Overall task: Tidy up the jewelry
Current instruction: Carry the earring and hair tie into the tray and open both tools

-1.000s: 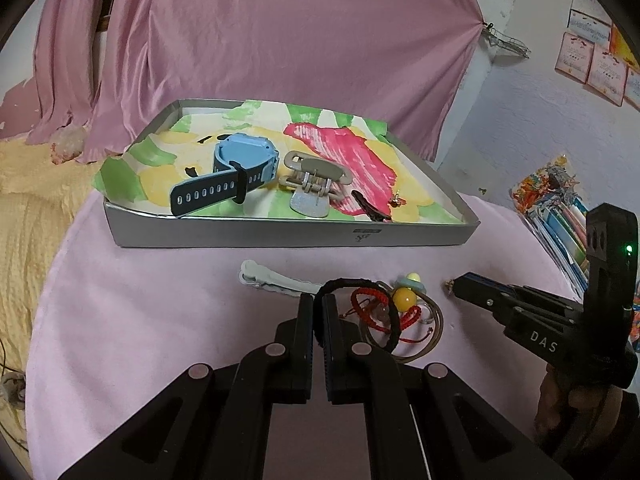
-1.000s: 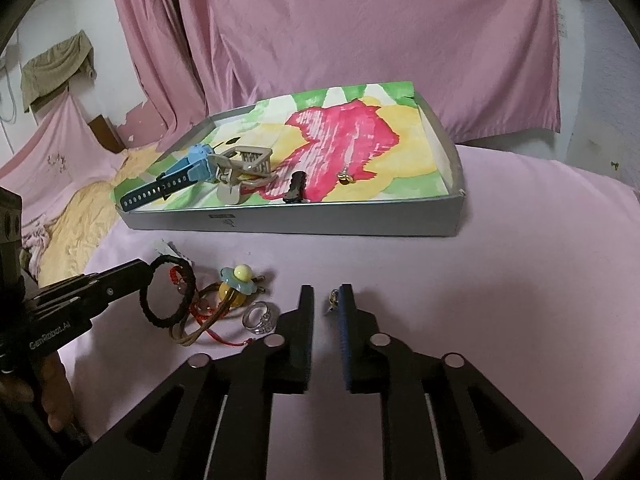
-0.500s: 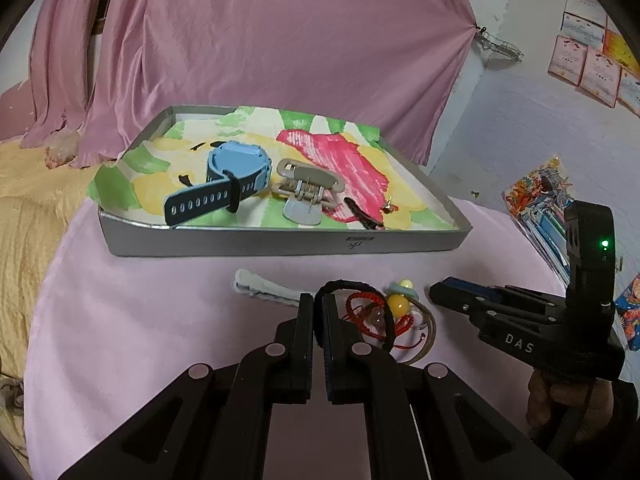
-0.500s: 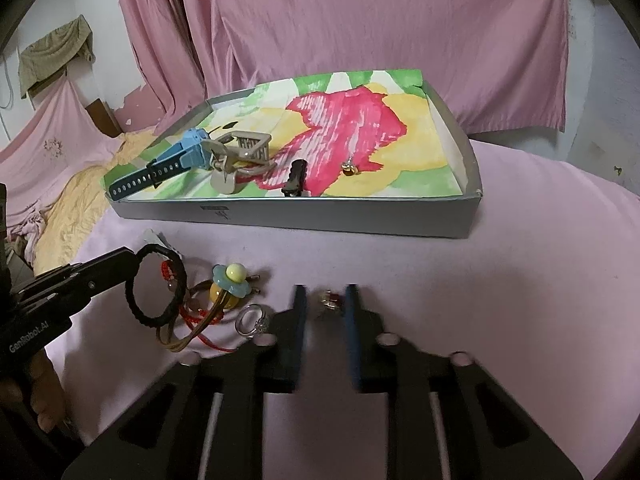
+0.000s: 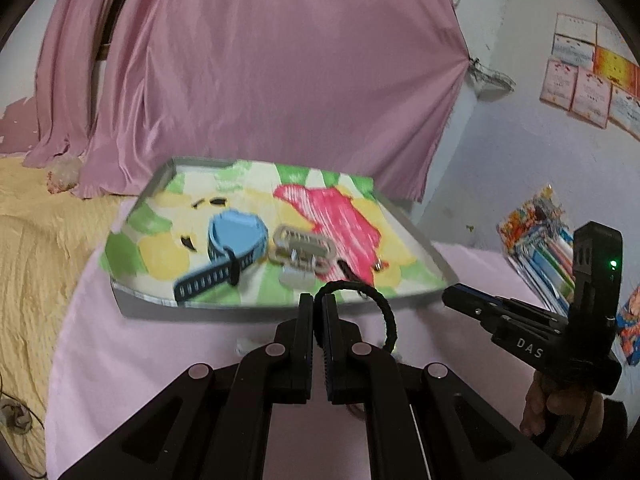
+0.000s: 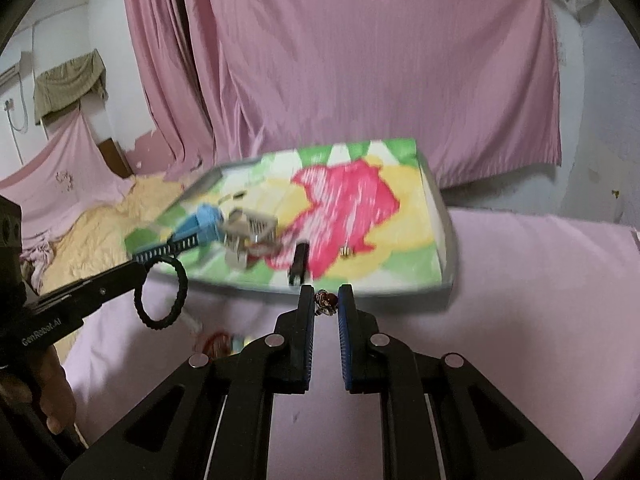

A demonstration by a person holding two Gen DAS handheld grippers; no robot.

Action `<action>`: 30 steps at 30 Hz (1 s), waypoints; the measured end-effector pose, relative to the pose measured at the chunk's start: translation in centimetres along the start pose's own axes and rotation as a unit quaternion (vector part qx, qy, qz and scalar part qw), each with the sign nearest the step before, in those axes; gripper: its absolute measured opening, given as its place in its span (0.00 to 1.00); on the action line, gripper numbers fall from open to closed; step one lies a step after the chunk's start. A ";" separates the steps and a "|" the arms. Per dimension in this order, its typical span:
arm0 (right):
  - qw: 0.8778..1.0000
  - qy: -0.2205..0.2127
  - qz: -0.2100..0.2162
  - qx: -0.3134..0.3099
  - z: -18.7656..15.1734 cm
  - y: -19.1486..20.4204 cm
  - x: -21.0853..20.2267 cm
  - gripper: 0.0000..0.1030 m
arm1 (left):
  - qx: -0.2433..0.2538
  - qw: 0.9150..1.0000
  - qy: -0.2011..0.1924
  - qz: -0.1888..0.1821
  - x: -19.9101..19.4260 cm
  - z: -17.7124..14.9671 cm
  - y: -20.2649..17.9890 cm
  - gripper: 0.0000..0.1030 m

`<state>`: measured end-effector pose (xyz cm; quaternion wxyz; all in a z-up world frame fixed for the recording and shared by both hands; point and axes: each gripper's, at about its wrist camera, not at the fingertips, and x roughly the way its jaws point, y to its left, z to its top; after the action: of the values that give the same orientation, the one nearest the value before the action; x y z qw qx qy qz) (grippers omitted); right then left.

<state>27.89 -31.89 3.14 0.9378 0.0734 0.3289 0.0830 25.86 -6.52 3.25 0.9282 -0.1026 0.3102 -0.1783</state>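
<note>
Left tool (image 5: 317, 301) pinches a black braided ring (image 5: 382, 312); right tool (image 6: 325, 292) grips a small reddish earring (image 6: 326, 302), both just short of the grey tray's near edge (image 5: 256, 307).

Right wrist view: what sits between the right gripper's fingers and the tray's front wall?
Nothing on the cloth there. The right gripper holds a small reddish earring at its tips, with only bare pink cloth before the tray.

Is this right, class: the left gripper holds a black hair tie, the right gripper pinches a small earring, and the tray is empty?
Not quite. The left gripper does hold the black hair tie, and the right gripper the small earring. But the left wrist view shows the tray already holding a blue watch and hair clips.
</note>
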 end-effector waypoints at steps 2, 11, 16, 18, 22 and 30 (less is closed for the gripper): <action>1.000 -0.011 0.004 0.003 0.9 -0.1 0.3 0.10 | -0.007 1.000 -0.008 0.004 0.3 0.6 0.2 0.04; 1.000 0.000 0.024 0.001 2.9 0.6 4.3 0.10 | -0.022 0.999 0.001 0.041 4.3 2.5 1.1 0.04; 0.999 0.029 0.023 -0.002 2.9 1.0 6.8 0.10 | -0.027 0.997 0.027 0.065 6.3 2.7 1.7 0.04; 0.999 0.041 0.022 -0.003 2.8 1.1 7.6 0.10 | -0.025 0.997 0.036 0.071 6.8 2.6 1.7 0.04; 0.998 0.062 0.019 -0.006 2.4 1.2 8.7 0.10 | -0.020 0.996 0.053 0.076 7.6 2.3 1.8 0.04; 0.997 0.077 0.014 -0.010 2.2 1.2 9.6 0.10 | -0.012 0.994 0.068 0.080 8.0 1.9 1.9 0.05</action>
<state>36.52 -28.96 -0.69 0.9090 0.0622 0.3984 0.1052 33.50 -7.83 -0.14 0.9151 -0.0760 0.3815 -0.1060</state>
